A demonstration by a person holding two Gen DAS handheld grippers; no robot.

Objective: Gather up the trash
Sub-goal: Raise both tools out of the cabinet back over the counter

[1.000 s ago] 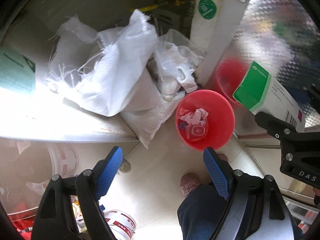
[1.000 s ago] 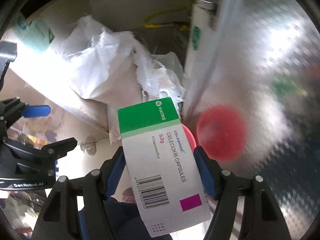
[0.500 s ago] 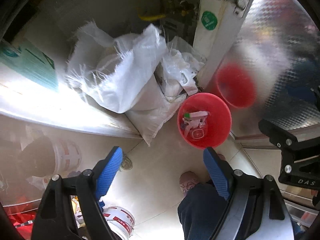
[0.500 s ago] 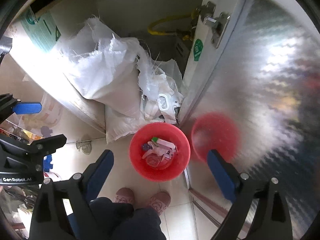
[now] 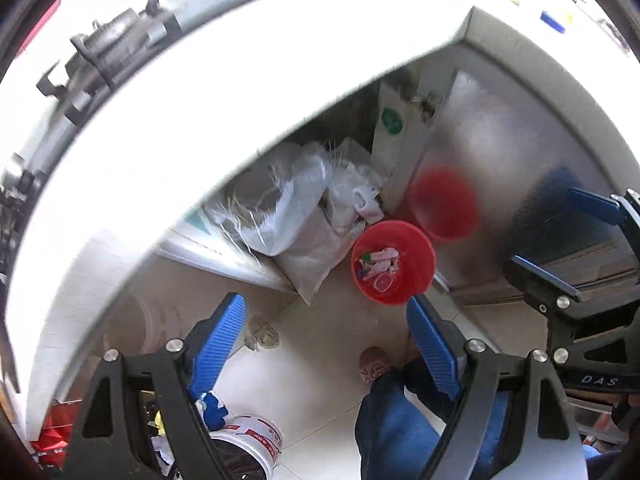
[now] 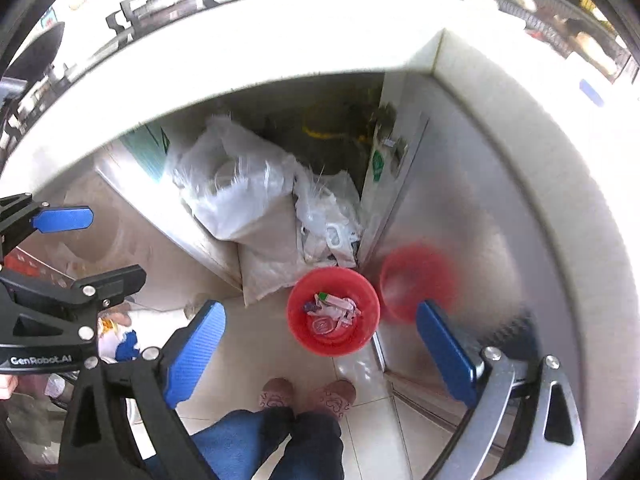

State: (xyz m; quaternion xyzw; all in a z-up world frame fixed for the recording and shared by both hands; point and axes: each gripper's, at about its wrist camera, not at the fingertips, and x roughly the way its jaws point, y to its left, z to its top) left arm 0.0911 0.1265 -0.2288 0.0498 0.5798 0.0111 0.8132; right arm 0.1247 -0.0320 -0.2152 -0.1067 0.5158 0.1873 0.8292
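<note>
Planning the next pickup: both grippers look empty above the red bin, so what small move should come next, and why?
Probably swing both up toward the white countertop to look for more trash. The right gripper, jaws opening, and the left gripper hold nothing, and the red bin on the floor already contains scraps, so nothing is left to drop.

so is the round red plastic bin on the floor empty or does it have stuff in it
Not empty: the round red plastic bin holds crumpled wrappers and small packaging across its bottom.
</note>
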